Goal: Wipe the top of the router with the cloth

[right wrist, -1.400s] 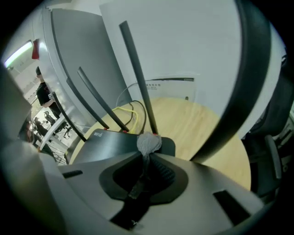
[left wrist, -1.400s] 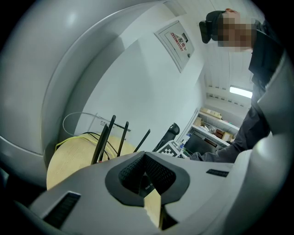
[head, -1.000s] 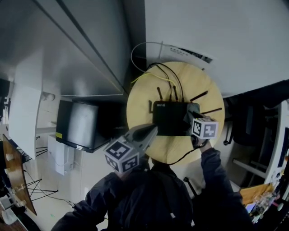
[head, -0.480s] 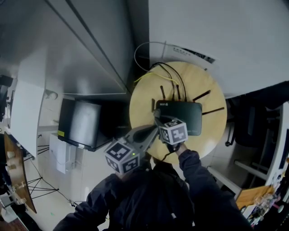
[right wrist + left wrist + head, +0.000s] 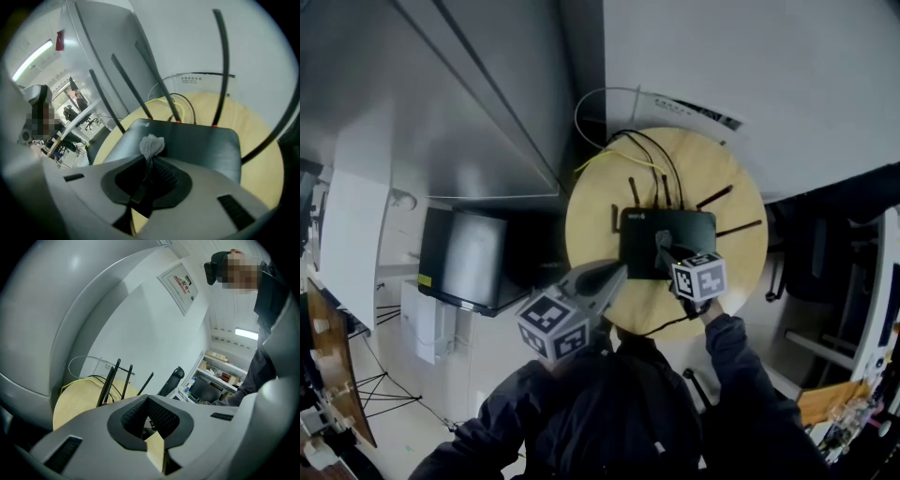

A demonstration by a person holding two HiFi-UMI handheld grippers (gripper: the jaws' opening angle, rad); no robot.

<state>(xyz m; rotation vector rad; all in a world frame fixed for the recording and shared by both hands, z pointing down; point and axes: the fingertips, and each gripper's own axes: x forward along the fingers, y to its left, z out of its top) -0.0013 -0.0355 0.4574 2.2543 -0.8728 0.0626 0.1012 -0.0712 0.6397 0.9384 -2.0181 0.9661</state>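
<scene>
Right gripper [image 5: 662, 246] clamped on cloth [image 5: 151, 145], over the router top.
Router [image 5: 694, 230] sits frame centre on round table [image 5: 591, 211]; left gripper [image 5: 617, 272] jaws together, empty, at the table's lower-left edge.

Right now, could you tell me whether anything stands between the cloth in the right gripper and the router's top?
Nothing visible does. The right gripper is shut on the grey cloth, whose tuft hangs directly over the bare top of the router. The antennas rise only at its far edge and side, clear of the cloth.
</scene>
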